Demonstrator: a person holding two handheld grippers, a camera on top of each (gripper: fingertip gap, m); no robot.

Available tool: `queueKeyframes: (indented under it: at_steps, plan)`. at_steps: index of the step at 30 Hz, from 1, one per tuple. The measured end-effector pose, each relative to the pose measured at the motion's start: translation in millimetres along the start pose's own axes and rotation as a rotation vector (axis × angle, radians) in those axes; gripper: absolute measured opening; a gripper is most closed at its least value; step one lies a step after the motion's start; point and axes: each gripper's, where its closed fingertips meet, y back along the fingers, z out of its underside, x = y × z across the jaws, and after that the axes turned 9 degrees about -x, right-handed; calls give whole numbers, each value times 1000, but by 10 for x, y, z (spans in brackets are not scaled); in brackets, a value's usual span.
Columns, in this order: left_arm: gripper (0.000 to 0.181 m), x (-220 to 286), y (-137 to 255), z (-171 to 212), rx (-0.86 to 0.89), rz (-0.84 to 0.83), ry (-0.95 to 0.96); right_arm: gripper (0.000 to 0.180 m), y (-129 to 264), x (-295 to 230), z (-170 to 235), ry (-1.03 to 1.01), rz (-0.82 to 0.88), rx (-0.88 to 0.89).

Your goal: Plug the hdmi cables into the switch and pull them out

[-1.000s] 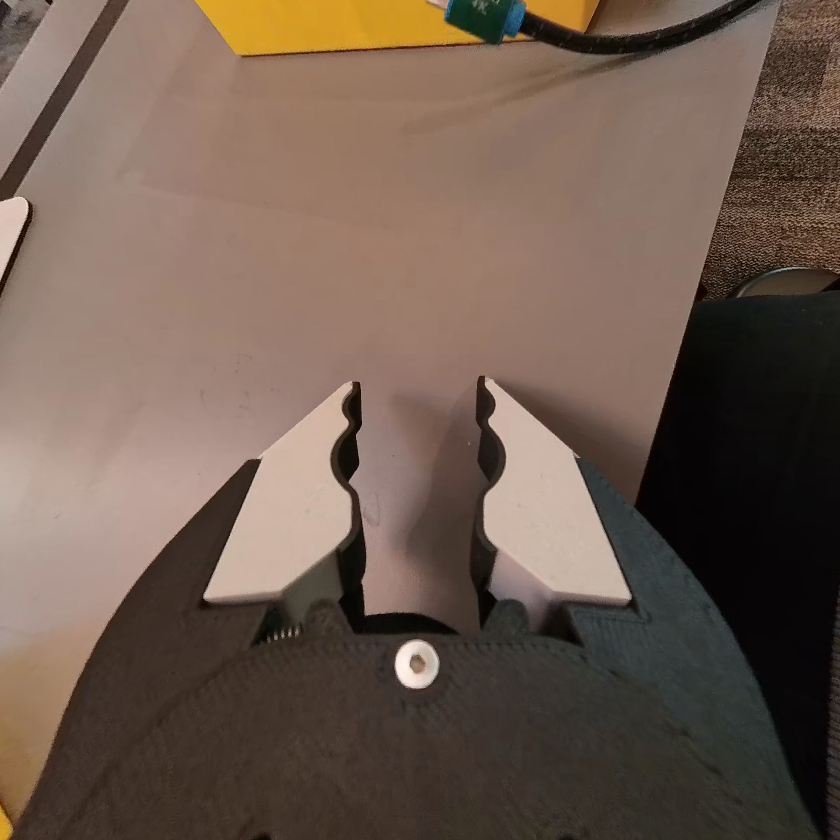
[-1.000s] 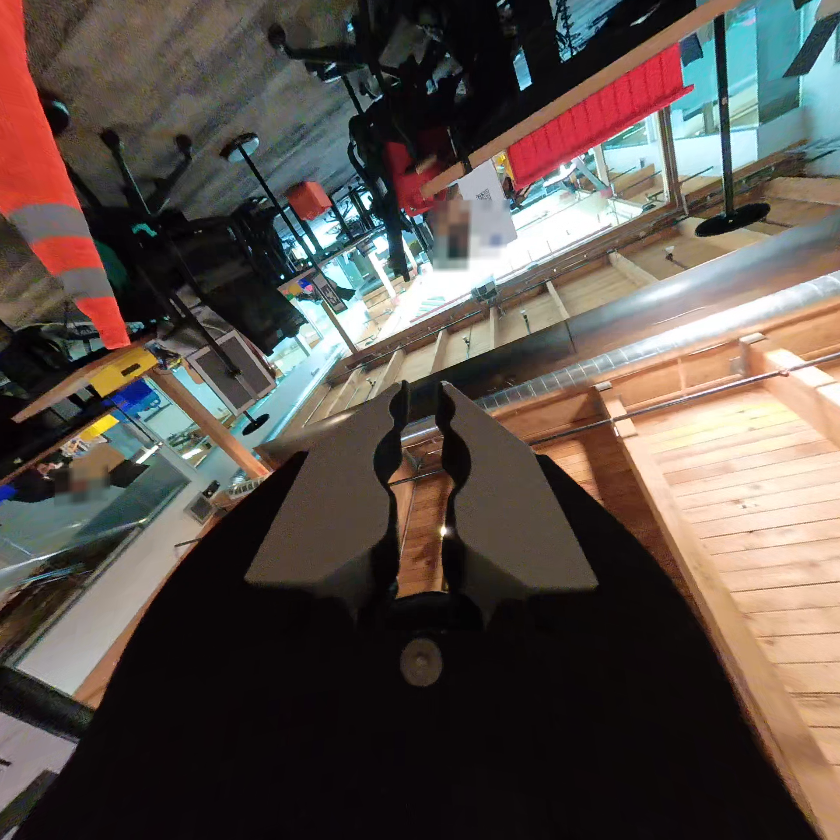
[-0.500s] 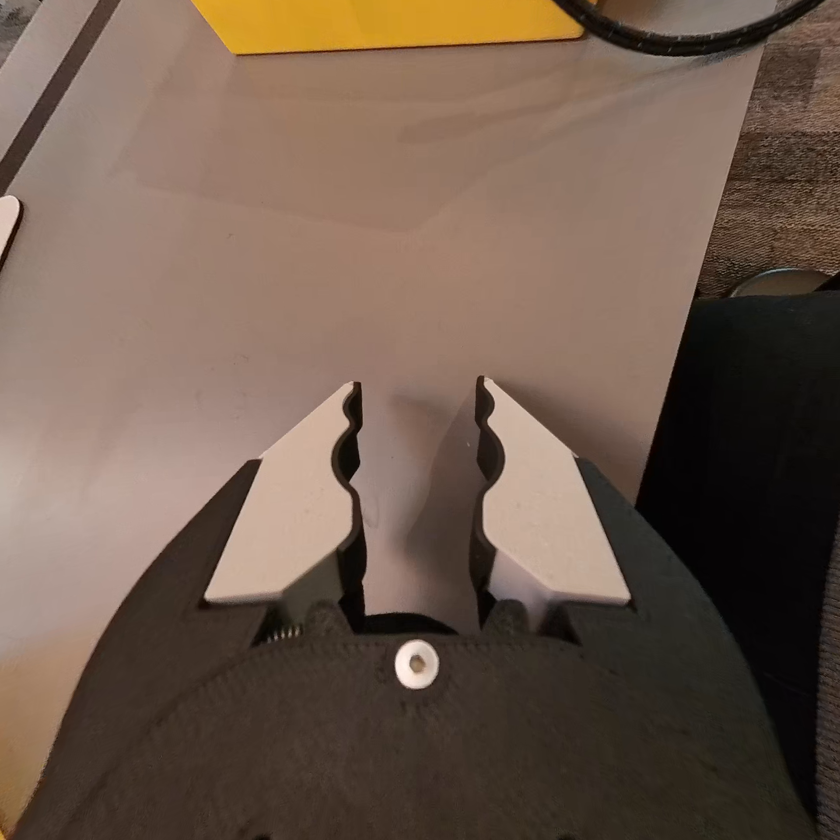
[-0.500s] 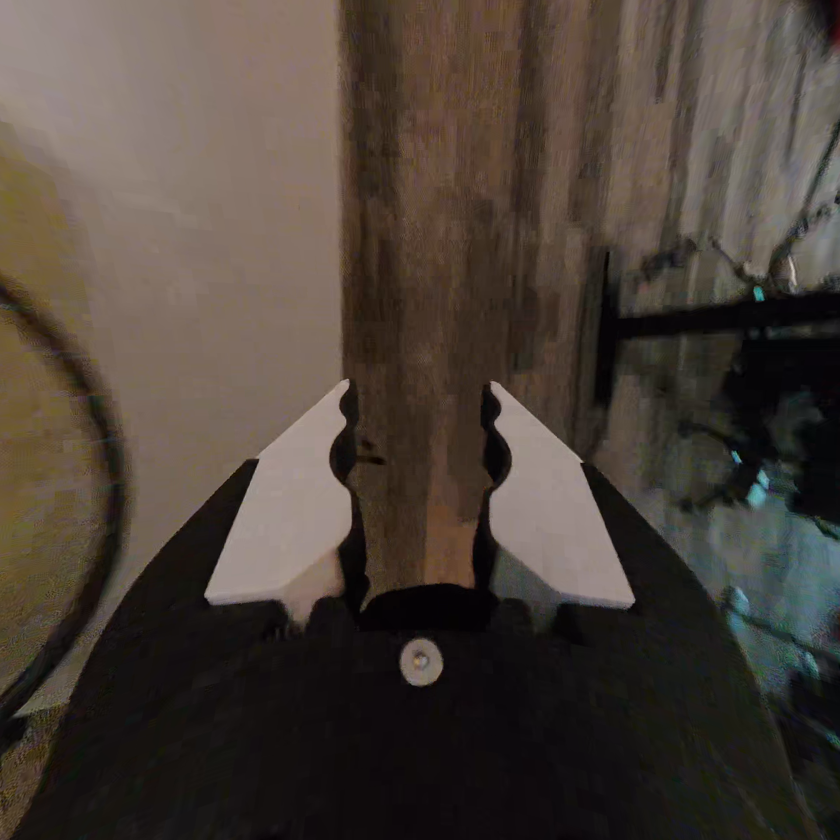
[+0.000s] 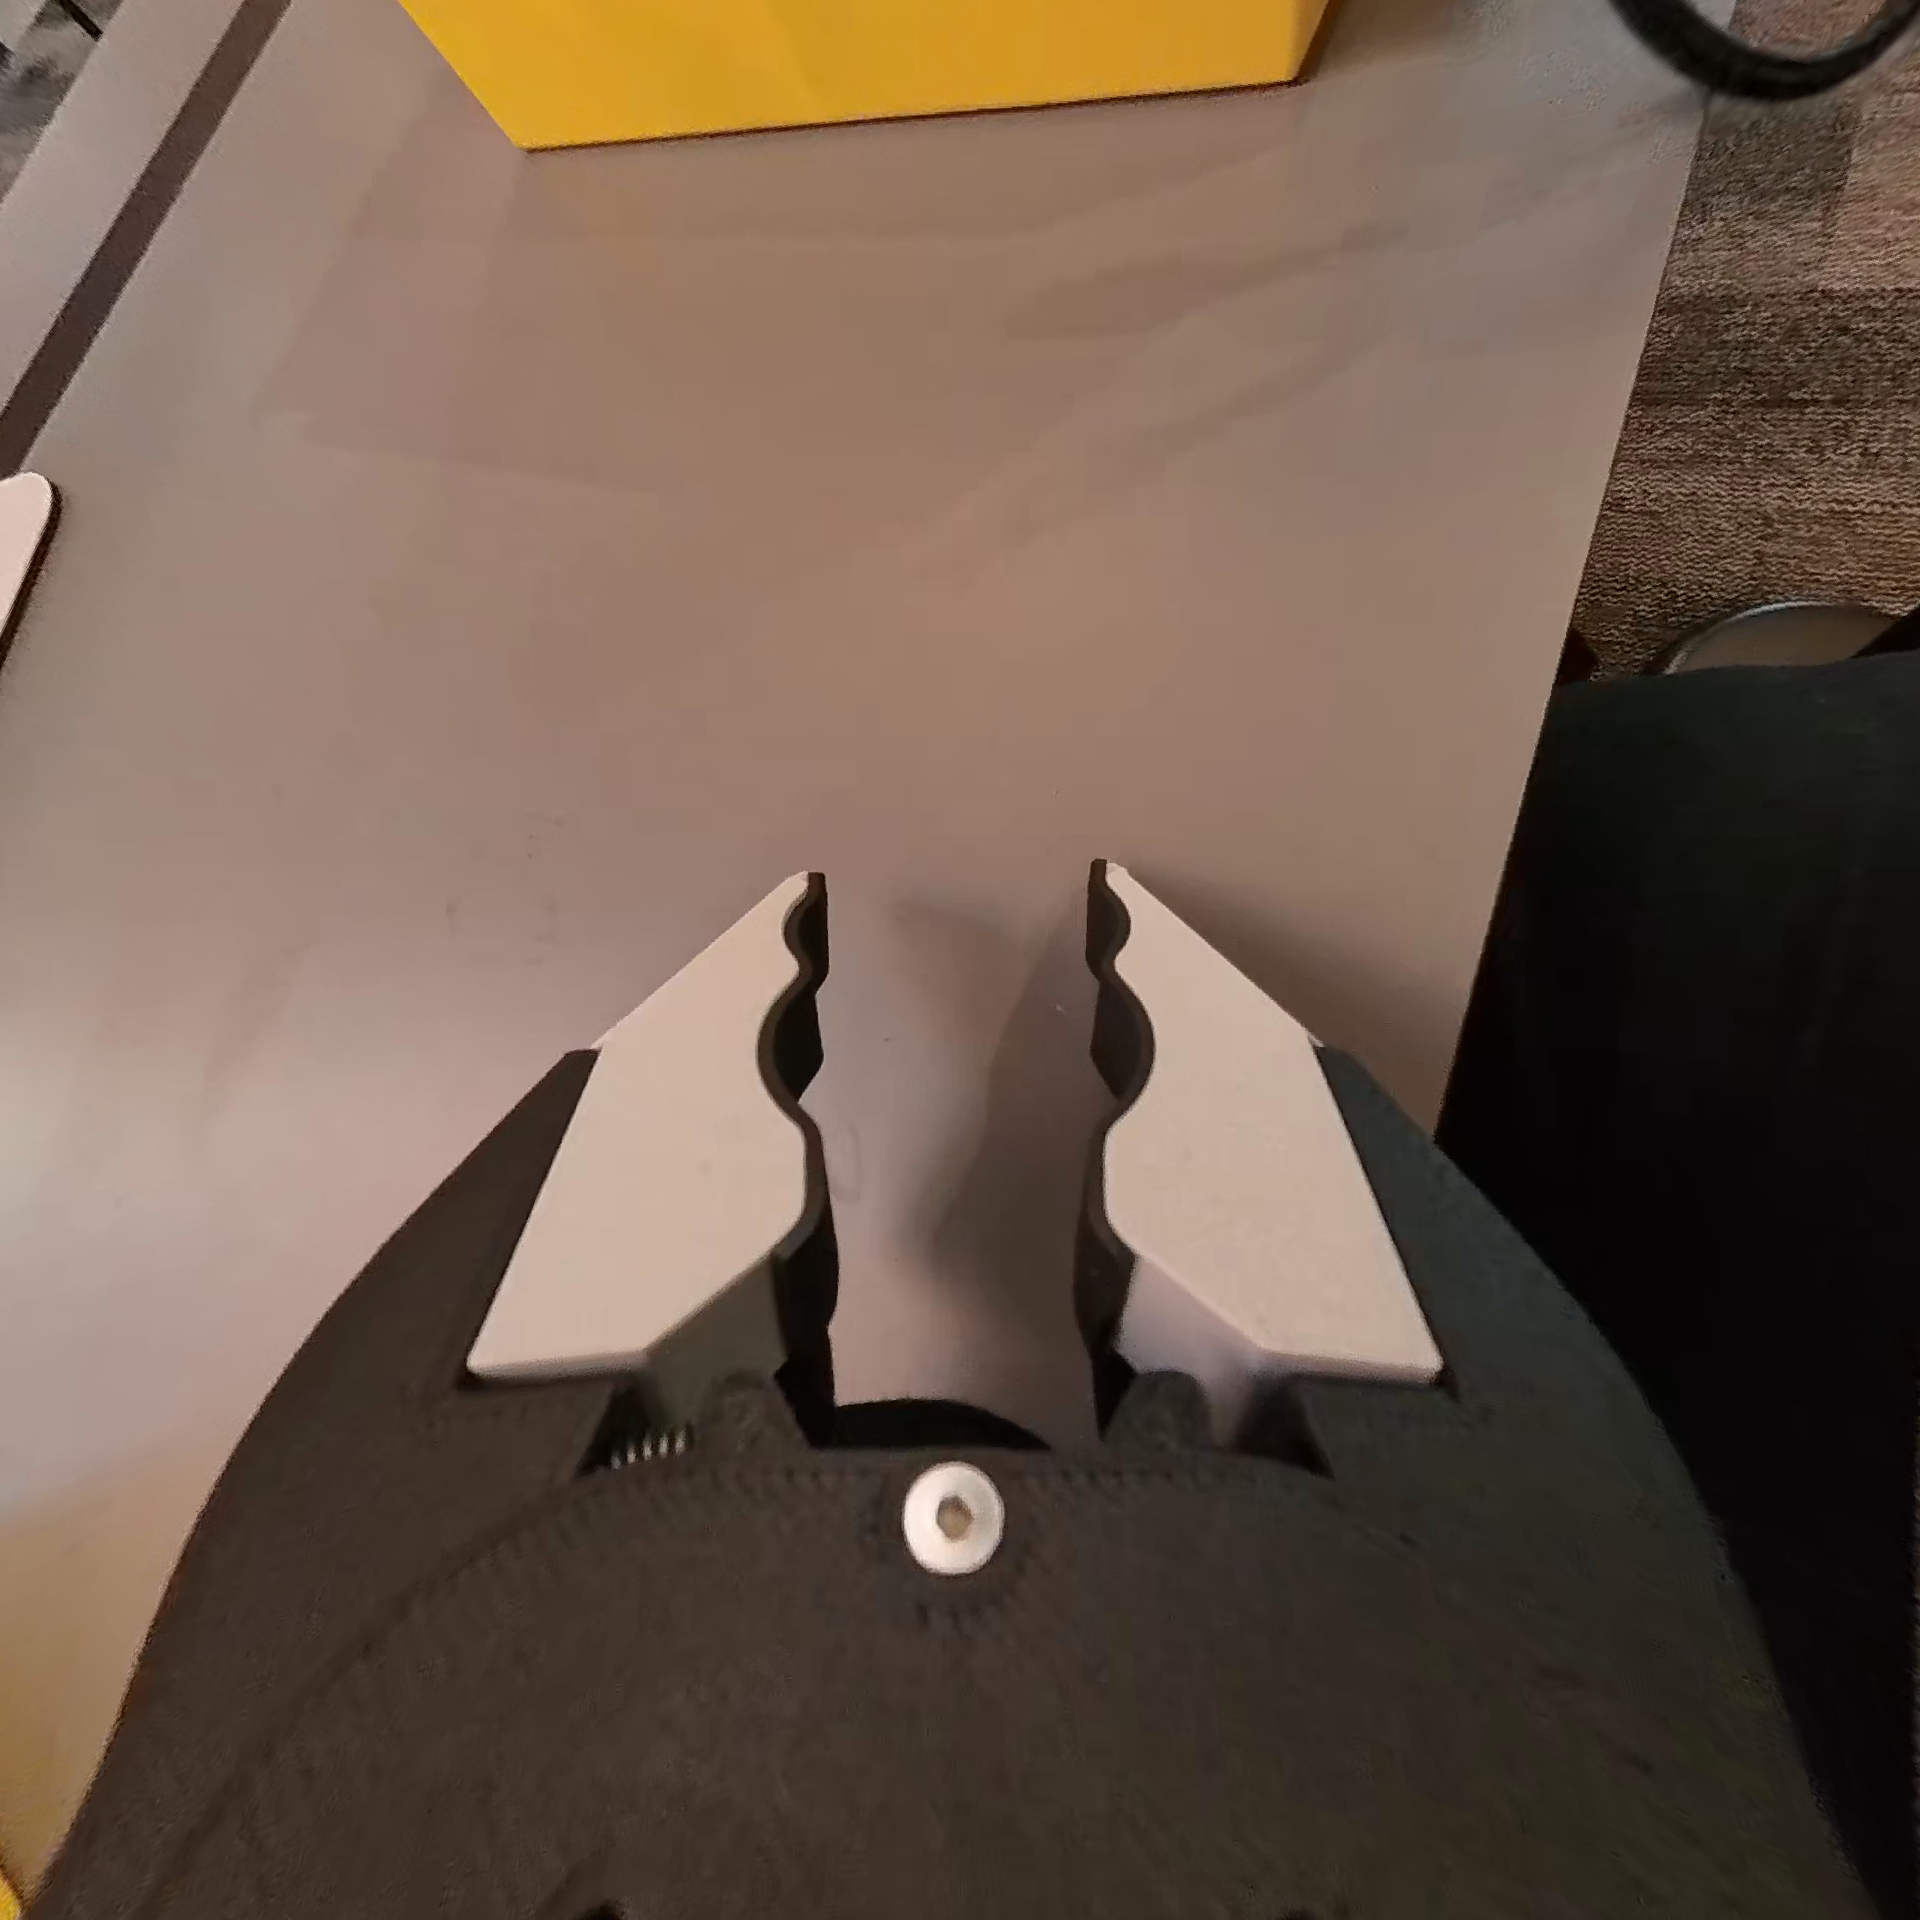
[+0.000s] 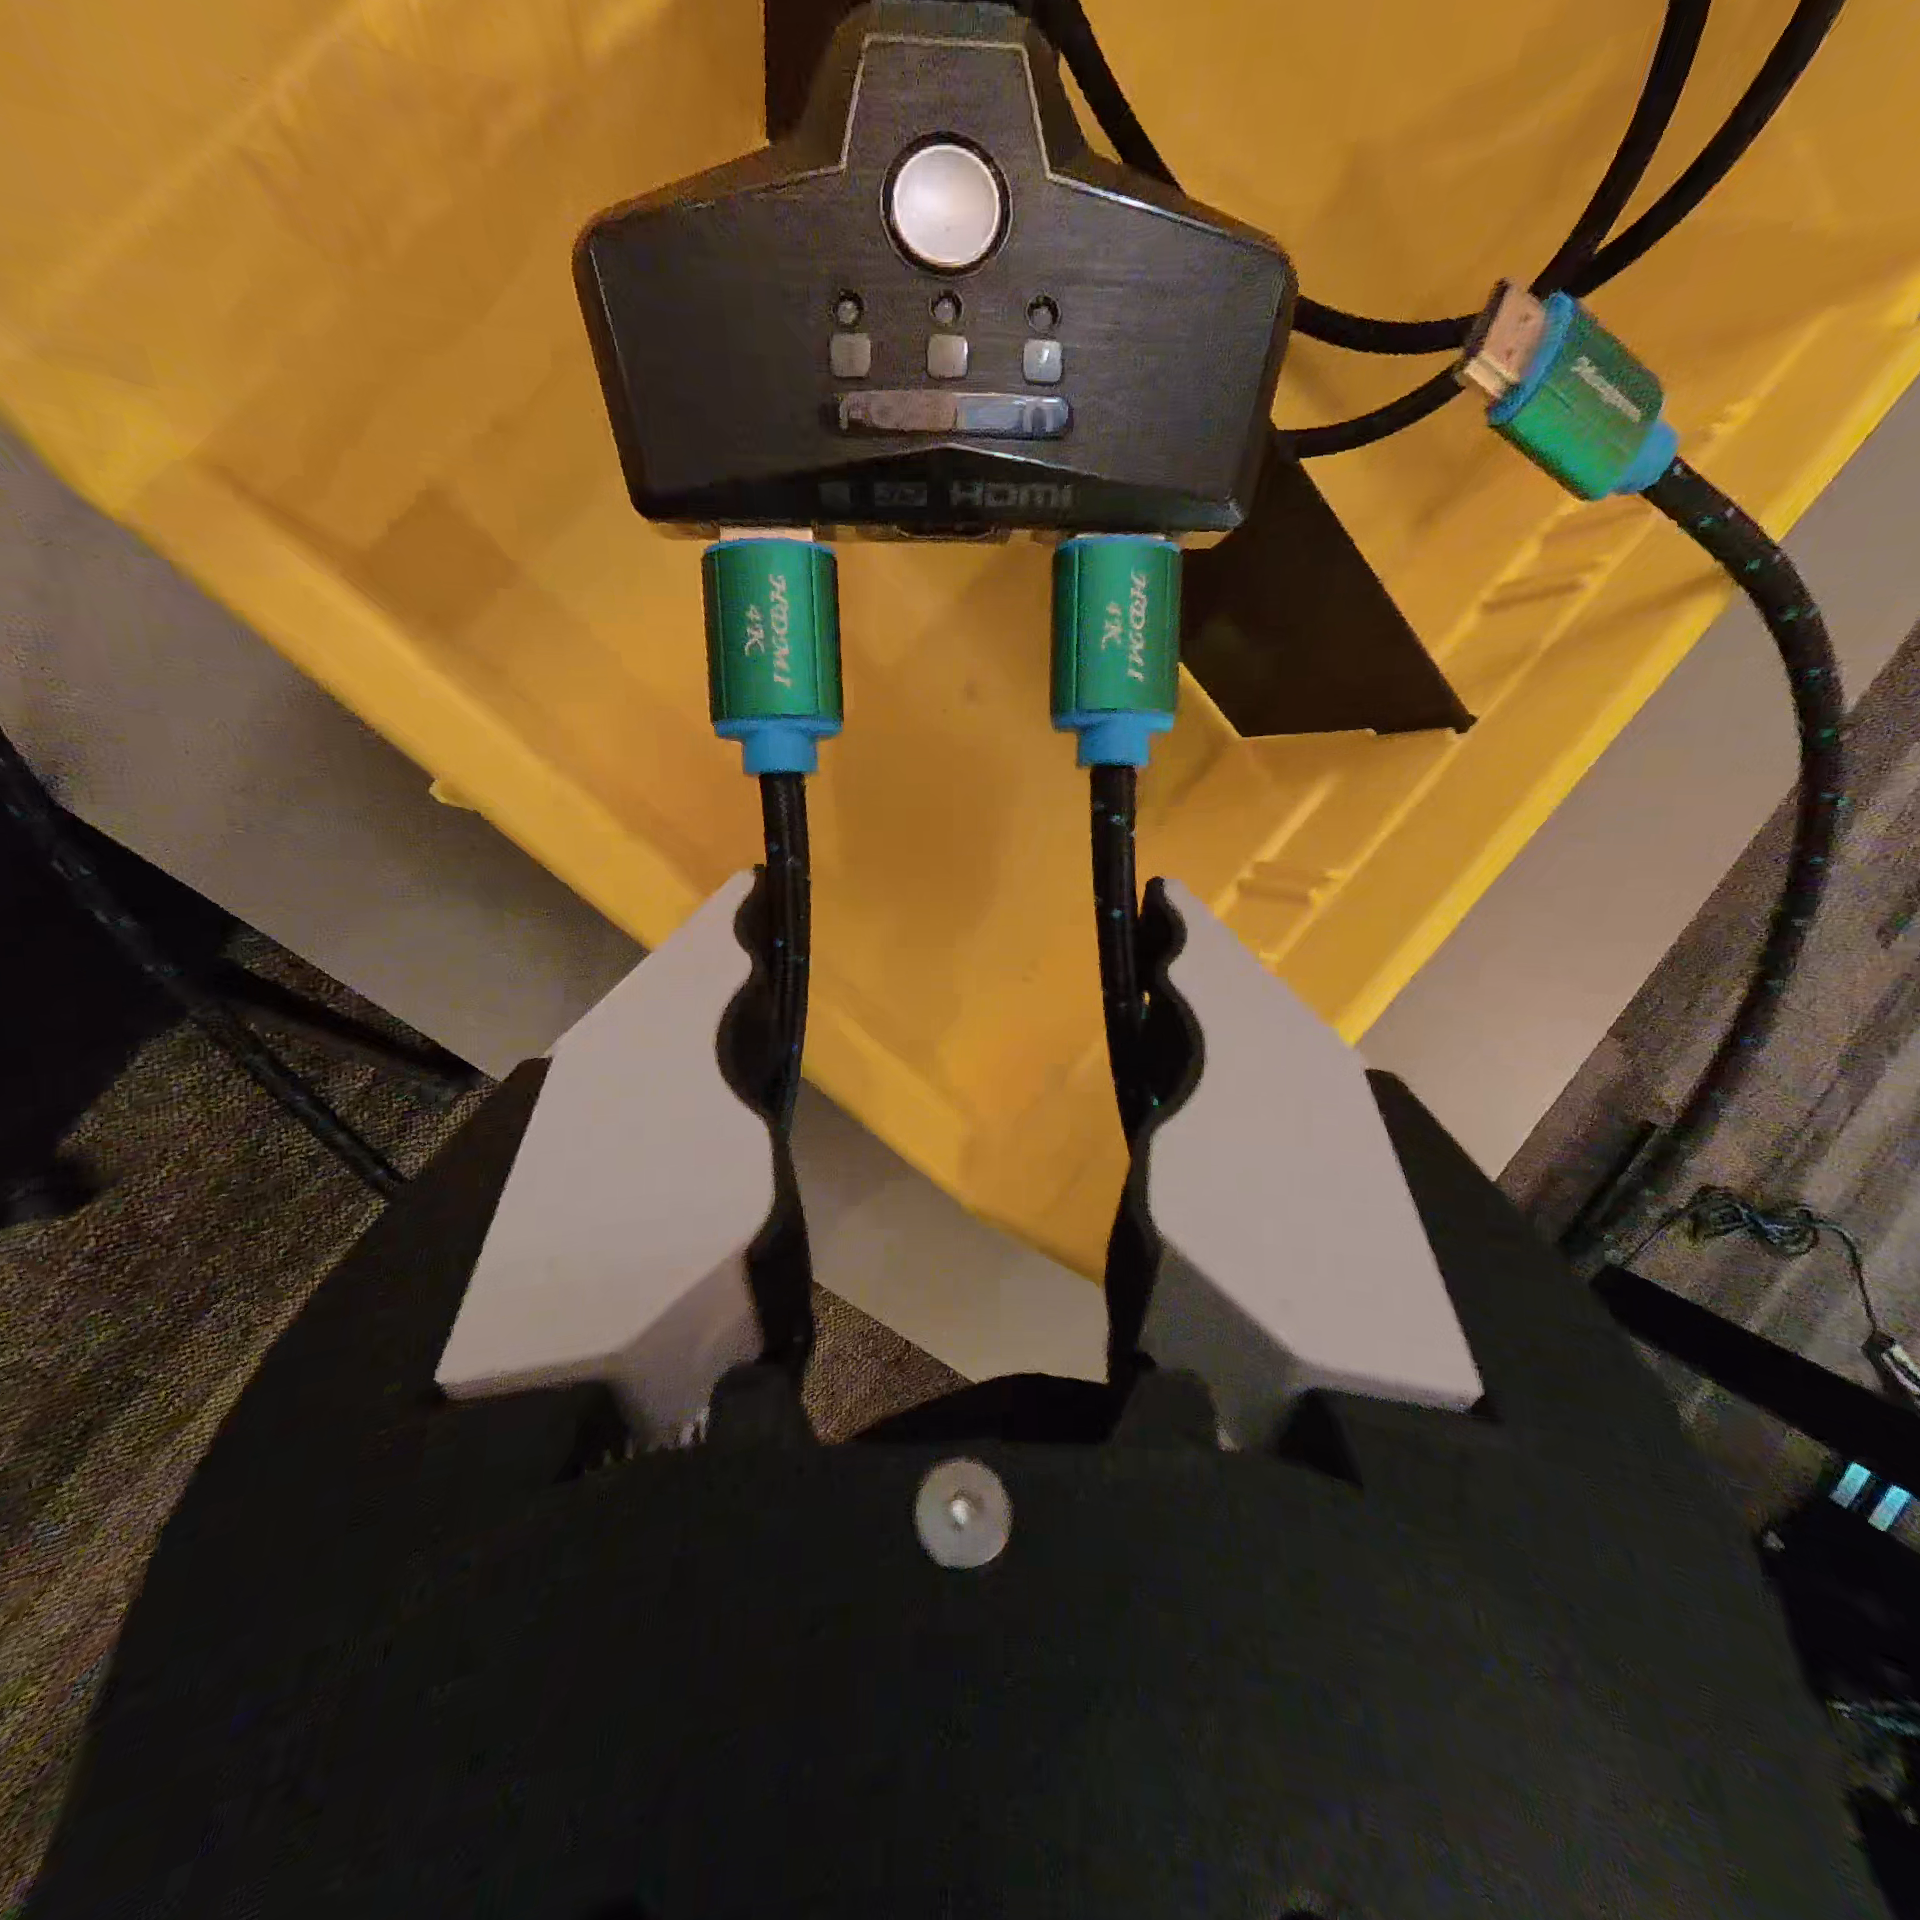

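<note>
A grey table [image 5: 831, 520] stands on mottled grey-brown carpet [image 5: 1787, 395] in dim warm light.

Grey table [image 5: 935, 540] under view; a yellow bin [image 5: 862, 62] sits at its far end; a white card [image 5: 21, 561] lies at the left edge.

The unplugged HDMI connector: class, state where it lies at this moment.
In the right wrist view, the unplugged HDMI connector sits at upper right, over the yellow bin, to the right of the black switch, apart from it.
</note>
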Motion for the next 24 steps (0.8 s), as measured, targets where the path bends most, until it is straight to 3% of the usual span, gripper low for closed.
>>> queueKeyframes:
  at_steps: [4, 14, 24]
  plan:
    - [48, 6, -2, -2, 1, 10, 1, 56, 42, 23, -85, 49, 38, -2]
    - [48, 11, -8, -5, 1, 18, 2, 51, 640, 216, -510, 199, 115, 6]
    - [47, 20, -6, -5, 2, 23, -1, 50, 1251, 828, -966, 633, 344, -358]
